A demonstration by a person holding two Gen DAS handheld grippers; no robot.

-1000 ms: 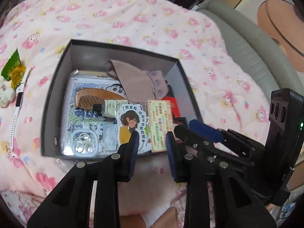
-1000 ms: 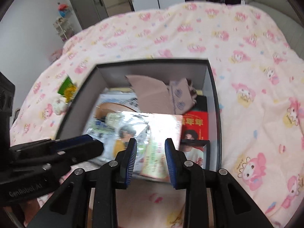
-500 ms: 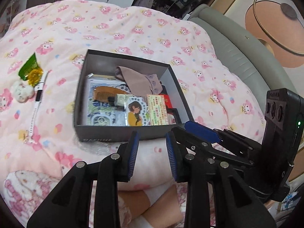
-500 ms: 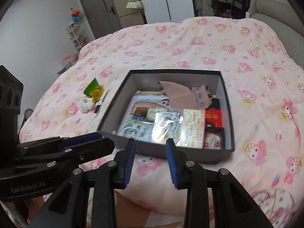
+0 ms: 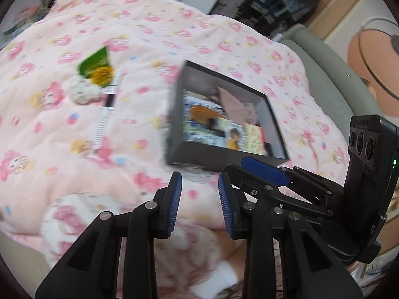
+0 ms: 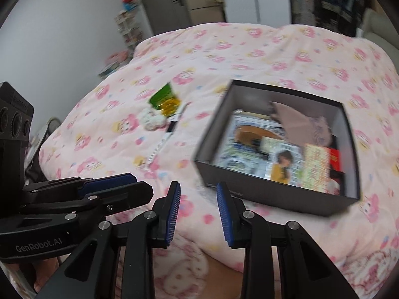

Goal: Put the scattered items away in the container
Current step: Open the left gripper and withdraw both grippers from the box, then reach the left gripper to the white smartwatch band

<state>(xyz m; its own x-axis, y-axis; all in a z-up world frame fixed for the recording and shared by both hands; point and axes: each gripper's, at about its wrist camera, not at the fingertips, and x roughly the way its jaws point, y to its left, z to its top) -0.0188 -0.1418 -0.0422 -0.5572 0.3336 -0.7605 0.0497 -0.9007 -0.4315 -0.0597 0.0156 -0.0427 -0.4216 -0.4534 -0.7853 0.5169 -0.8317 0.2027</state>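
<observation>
On the pink bedspread [image 6: 249, 57] the box [image 6: 261, 196] sits right of centre, already holding a comb, cards, a folded cloth and printed sheets — contents blurred but recognisable. Both claws have drawn back from it and swung left: a second ago each looked straight down into the box at close range, whereas now the box lies further off and to the right in both views. Judged from this, the last deposit is complete and attention is turning to what remains outside.

Remaining loose items lie in a cluster well left of the box: a green packet [image 6: 163, 96] with a yellow item [image 6: 169, 106] touching it, a white plush [image 6: 150, 120] just near of those, and a pen [image 6: 168, 130] lying lengthwise toward the near edge. The same cluster shows in the left wrist view — packet [image 5: 96, 62], plush [image 5: 81, 91], pen [image 5: 106, 113].

Left gripper [image 5: 199, 189]: partly spread, nothing between the pads. Right gripper [image 6: 198, 194]: likewise partly spread and empty, jaws holding a gap like that of a second ago. Each gripper appears at the edge of the other's view, so the two are side by side near the bed's near edge.

Task part done; four items outstanding
</observation>
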